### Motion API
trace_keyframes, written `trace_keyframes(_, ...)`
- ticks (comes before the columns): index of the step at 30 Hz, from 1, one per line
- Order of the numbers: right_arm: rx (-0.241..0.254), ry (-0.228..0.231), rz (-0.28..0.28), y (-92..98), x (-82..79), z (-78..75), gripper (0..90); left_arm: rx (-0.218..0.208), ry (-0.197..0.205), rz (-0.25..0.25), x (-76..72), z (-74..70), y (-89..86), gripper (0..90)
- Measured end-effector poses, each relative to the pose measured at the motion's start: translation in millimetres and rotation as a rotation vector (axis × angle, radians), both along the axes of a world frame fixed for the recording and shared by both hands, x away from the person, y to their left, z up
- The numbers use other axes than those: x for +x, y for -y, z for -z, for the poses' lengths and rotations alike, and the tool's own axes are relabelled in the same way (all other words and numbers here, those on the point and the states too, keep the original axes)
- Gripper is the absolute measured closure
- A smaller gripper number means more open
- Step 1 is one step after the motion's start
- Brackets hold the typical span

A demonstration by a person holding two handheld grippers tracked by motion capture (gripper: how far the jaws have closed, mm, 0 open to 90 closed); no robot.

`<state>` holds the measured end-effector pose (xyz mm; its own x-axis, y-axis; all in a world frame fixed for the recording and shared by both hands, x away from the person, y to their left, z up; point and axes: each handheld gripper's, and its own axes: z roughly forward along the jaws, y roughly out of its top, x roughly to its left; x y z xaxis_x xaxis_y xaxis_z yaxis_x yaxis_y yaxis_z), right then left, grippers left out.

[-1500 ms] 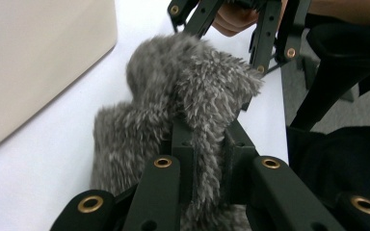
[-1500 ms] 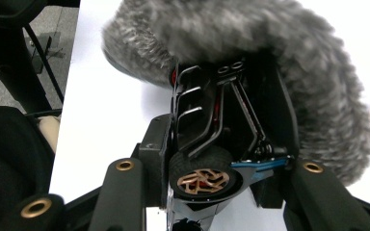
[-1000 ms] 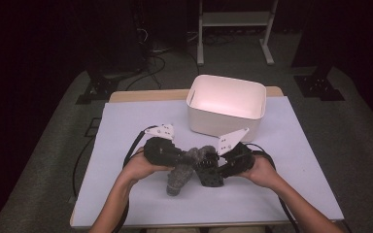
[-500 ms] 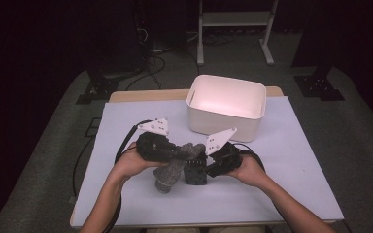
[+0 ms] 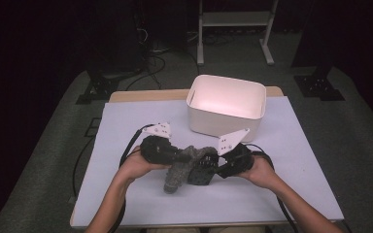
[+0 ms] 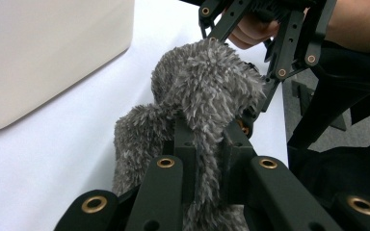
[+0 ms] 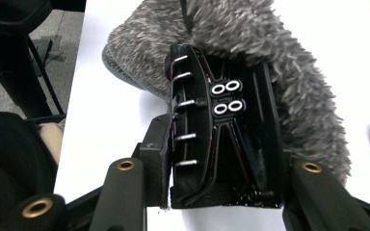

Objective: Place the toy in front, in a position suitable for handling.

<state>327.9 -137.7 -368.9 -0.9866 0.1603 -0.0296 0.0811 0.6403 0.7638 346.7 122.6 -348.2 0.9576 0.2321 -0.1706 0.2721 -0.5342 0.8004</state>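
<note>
A grey furry cover (image 5: 175, 175) hangs between my two grippers just above the white sheet. My left gripper (image 5: 183, 157) is shut on a fold of the furry cover (image 6: 202, 86), with its jaws pinched tight (image 6: 204, 144). My right gripper (image 5: 210, 167) is shut on a black plastic piece (image 7: 217, 130) with metal wires and white rings. The furry cover (image 7: 274, 48) wraps over the far end of that piece. In the left gripper view the right gripper (image 6: 265, 48) stands just behind the cover, with a hand on it.
A white empty bin (image 5: 226, 104) stands behind the grippers, at the back of the table's white sheet (image 5: 296, 160). Cables trail from both grippers. Dark floor and stand legs (image 5: 233, 29) lie beyond the table.
Both hands swayed a little to the left and came back. The cover's hanging end swung with them. Both grips look the same.
</note>
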Motion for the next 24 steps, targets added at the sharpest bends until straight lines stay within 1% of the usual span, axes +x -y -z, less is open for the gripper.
trace_keyframes(1, -0.007, 0.000, 0.001, 1.2, -0.8, -0.4, 56.1, 0.008, -0.001, -0.006, 0.5, 0.3, 1.1, 81.2)
trace_keyframes(2, -0.013, 0.005, -0.002, 2.7, -1.5, -0.5, 56.2, 0.005, -0.006, -0.008, 0.9, 0.7, 1.7, 81.2)
trace_keyframes(4, -0.025, 0.008, -0.002, 6.2, -3.5, -0.7, 56.4, 0.012, -0.008, -0.004, 1.6, 1.4, 2.1, 81.2)
trace_keyframes(5, -0.031, 0.003, 0.000, 10.7, -4.0, -0.1, 56.4, 0.031, -0.009, 0.000, 1.1, 3.9, 3.8, 81.1)
trace_keyframes(6, -0.031, 0.001, -0.002, 12.8, -3.6, 0.4, 56.4, 0.040, -0.013, -0.004, 1.0, 6.1, 4.6, 81.2)
trace_keyframes(7, -0.031, 0.001, -0.002, 12.8, -3.6, 0.4, 56.4, 0.040, -0.013, -0.004, 1.0, 6.1, 4.6, 81.2)
trace_keyframes(8, -0.034, -0.008, 0.005, 16.9, -4.1, 1.2, 56.4, 0.058, -0.013, -0.004, 1.1, 8.9, 5.2, 81.1)
trace_keyframes(9, -0.034, -0.008, 0.005, 16.9, -4.1, 1.2, 56.4, 0.072, -0.020, -0.005, 1.3, 12.3, 5.5, 81.1)
trace_keyframes(11, -0.028, -0.013, 0.009, 20.8, -3.9, 2.8, 56.4, 0.080, -0.041, -0.005, 1.1, 20.6, 6.7, 81.1)
trace_keyframes(14, -0.029, -0.018, 0.013, 24.6, -3.7, 4.0, 56.3, 0.121, -0.057, 0.012, -1.1, 32.4, 11.1, 81.1)
trace_keyframes(17, -0.031, -0.023, 0.020, 30.1, -3.6, 5.9, 56.2, 0.139, -0.063, 0.014, -1.7, 38.8, 13.2, 81.1)
trace_keyframes(19, -0.028, -0.027, 0.024, 31.4, -4.0, 6.5, 56.3, 0.140, -0.073, 0.018, -2.0, 41.7, 14.5, 81.1)
trace_keyframes(20, -0.027, -0.029, 0.025, 33.1, -4.0, 7.4, 56.2, 0.148, -0.075, 0.021, -2.5, 43.2, 15.8, 81.1)
trace_keyframes(23, -0.027, -0.037, 0.038, 40.5, -3.3, 10.8, 55.9, 0.179, -0.069, 0.030, -3.7, 48.8, 23.6, 81.0)
trace_keyframes(24, -0.027, -0.037, 0.038, 40.5, -3.3, 10.8, 55.9, 0.179, -0.069, 0.030, -3.7, 48.8, 23.6, 81.0)
